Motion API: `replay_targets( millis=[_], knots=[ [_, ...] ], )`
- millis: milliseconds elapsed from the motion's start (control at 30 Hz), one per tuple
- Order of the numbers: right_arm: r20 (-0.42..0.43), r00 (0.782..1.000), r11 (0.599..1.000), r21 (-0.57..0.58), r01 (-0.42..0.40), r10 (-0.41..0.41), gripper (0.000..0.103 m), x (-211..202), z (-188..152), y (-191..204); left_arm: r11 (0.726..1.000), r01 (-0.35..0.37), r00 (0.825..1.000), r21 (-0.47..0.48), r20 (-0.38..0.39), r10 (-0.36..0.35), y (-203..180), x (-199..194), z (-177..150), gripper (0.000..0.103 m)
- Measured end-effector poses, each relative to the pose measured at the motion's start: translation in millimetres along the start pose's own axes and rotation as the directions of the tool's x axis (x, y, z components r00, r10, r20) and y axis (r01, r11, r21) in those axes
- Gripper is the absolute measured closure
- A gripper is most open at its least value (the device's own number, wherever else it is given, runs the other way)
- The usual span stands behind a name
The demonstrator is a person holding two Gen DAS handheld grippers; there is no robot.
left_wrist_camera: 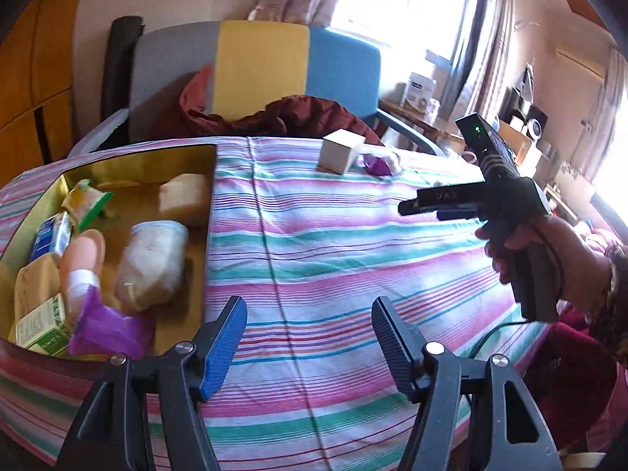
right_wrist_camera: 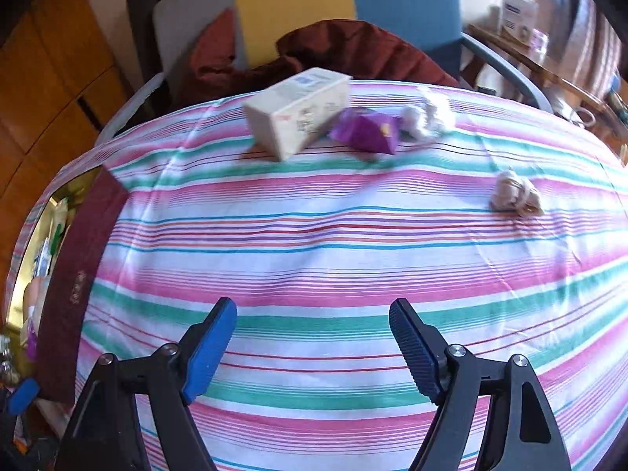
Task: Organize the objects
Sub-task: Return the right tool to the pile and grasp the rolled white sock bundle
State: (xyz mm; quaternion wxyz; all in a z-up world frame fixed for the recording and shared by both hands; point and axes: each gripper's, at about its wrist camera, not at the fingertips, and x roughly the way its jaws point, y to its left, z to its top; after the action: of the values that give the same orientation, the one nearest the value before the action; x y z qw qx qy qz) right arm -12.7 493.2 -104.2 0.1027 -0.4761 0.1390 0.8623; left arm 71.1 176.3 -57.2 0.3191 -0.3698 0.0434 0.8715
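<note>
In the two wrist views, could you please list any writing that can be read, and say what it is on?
"UAS", roughly: pale letters on the right gripper; faint.
Green-and-white carton in the gold box: print too blurred.
Blue-and-white packet: blurred.
Cream box on the striped cloth: label and red marks unreadable.

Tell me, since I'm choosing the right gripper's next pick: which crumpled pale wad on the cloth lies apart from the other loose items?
The beige wad at the right, alone on the stripes. The white wad lies farther back, beside the purple packet and the carton.
</note>
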Motion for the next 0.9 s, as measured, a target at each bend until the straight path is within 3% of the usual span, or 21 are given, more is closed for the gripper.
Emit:
replay_targets(
  millis=[267,500,667,733,900],
  knots=[
    [0.124,0.978,0.971,0.195,0.139,-0.165,0.014,-10.8,43.3,-104.3,0.999,0.008,0.999,0.034,-0.047,-0.007,-19.7,19.3,4.3,0.036],
    [0.157,0.952,0.954,0.187,0.234,-0.264,0.014,16.1,81.6,-124.2,0.997,-0.013,0.997,0.076,-0.069,0.019,-25.8,28.2,6.8,0.036],
    [0.148,0.954,0.959,0.154,0.237,-0.260,0.016,40.0,78.7,-121.1,0.998,-0.021,0.996,0.058,-0.087,0.026,-20.6,33.7,8.1,0.036],
    [0.121,0.965,0.965,0.159,0.210,-0.231,0.020,49.3,73.4,-124.2,0.999,-0.024,0.995,0.048,-0.095,0.029,-19.4,37.7,8.2,0.036],
    [0.167,0.970,0.975,0.164,0.150,-0.177,0.032,44.4,68.9,-127.2,0.999,-0.017,0.994,0.051,-0.107,0.022,-23.8,47.9,11.6,0.036]
  ],
)
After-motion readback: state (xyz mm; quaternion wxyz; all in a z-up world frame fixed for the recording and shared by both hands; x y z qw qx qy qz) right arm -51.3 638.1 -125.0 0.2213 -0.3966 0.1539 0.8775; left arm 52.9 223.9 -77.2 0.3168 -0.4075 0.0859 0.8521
